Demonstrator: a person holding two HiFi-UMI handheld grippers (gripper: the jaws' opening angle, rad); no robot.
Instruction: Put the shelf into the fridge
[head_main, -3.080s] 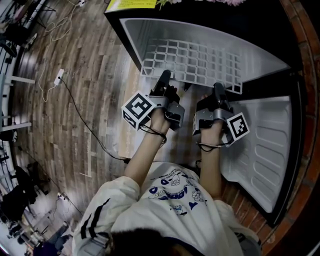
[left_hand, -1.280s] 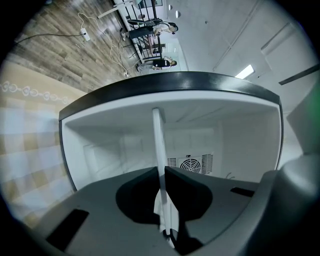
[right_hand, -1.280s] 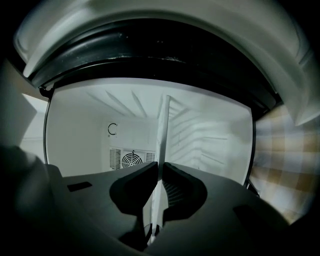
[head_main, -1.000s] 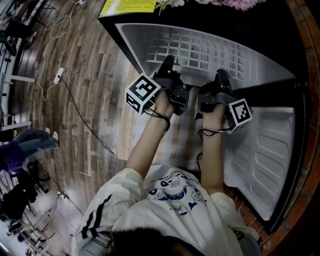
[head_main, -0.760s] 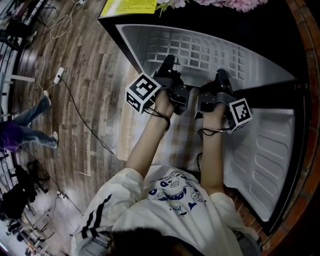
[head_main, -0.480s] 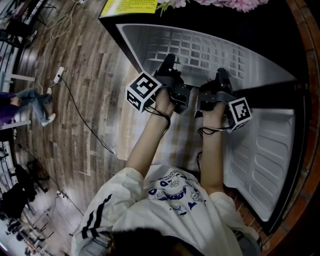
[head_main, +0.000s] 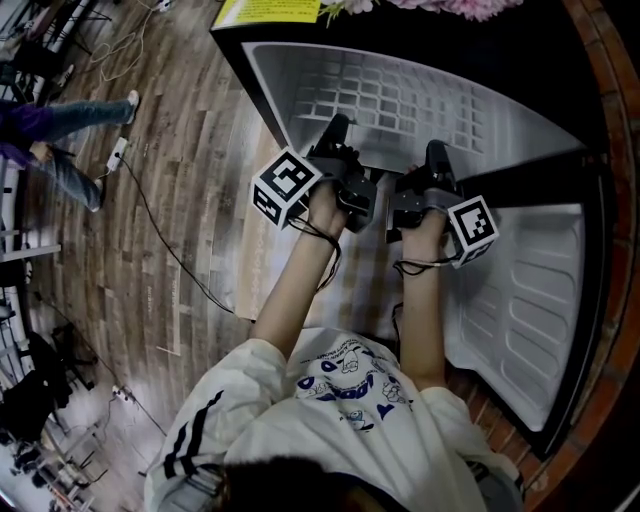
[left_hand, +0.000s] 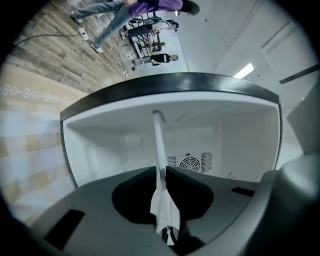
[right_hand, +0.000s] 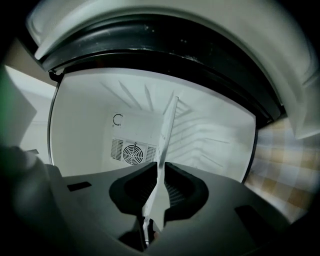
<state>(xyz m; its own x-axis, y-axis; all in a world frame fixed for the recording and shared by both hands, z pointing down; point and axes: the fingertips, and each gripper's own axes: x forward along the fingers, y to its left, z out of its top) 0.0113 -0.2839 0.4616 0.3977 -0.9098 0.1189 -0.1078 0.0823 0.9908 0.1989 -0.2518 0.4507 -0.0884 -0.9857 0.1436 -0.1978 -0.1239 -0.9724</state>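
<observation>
Some sort of lab or studio — plank floor (head_main: 190, 130), trailing cables (head_main: 152, 218), equipment stands (head_main: 30, 385).

shelf (head_main: 400, 100): white coated wire grid, matt. fridge (head_main: 520, 125) liner: smooth white plastic with a slight sheen, outer casing glossy black. door liner (head_main: 530, 300) right of the fridge: ribbed moulded white plastic. left gripper (left_hand: 160, 172) and right gripper (right_hand: 159, 167): matt dark grey plastic. floor (head_main: 170, 150) left of the fridge: wood-look planks, satin. mat (head_main: 258, 260) in front of the fridge: beige check, matt.

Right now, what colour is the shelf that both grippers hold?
The shelf is white, a grid of open squares; the head view shows it best.
</observation>
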